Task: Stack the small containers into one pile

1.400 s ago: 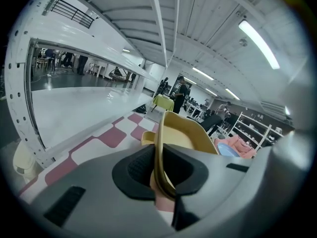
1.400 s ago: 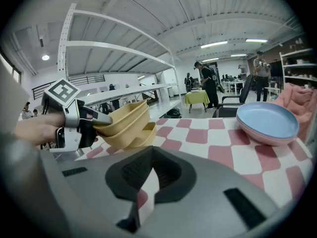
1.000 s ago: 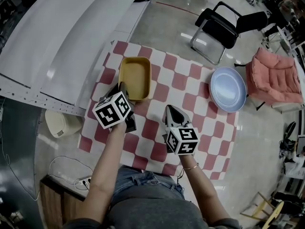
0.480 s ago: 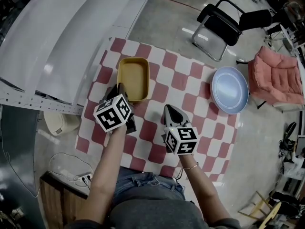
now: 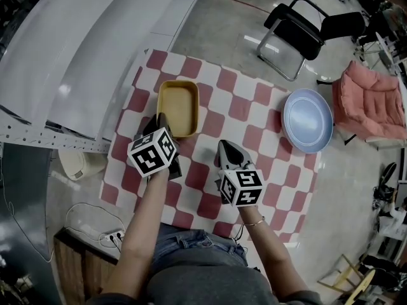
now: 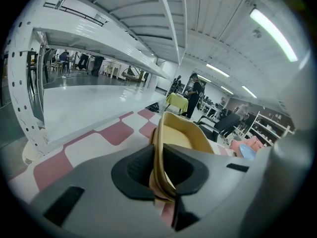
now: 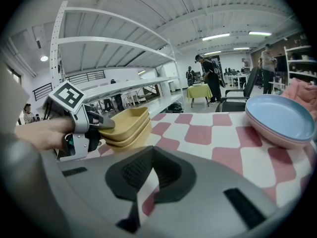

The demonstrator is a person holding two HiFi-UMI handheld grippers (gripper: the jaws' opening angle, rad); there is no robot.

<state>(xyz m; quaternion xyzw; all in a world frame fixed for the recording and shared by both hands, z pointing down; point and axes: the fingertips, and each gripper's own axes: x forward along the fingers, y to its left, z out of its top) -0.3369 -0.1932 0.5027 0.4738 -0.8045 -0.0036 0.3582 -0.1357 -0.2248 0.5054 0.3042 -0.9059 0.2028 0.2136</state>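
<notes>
Left claw (image 5: 162, 119) on containers (image 5: 179, 105) — checkered cloth (image 5: 254, 138), floor (image 5: 229, 30)

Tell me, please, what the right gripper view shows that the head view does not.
Only the right gripper view shows the yellow containers side-on as nested layers, with the left gripper clamped on the rim. Only the head view shows the right gripper from above, with the person's forearms. Both show the checked cloth and the blue plate.
</notes>
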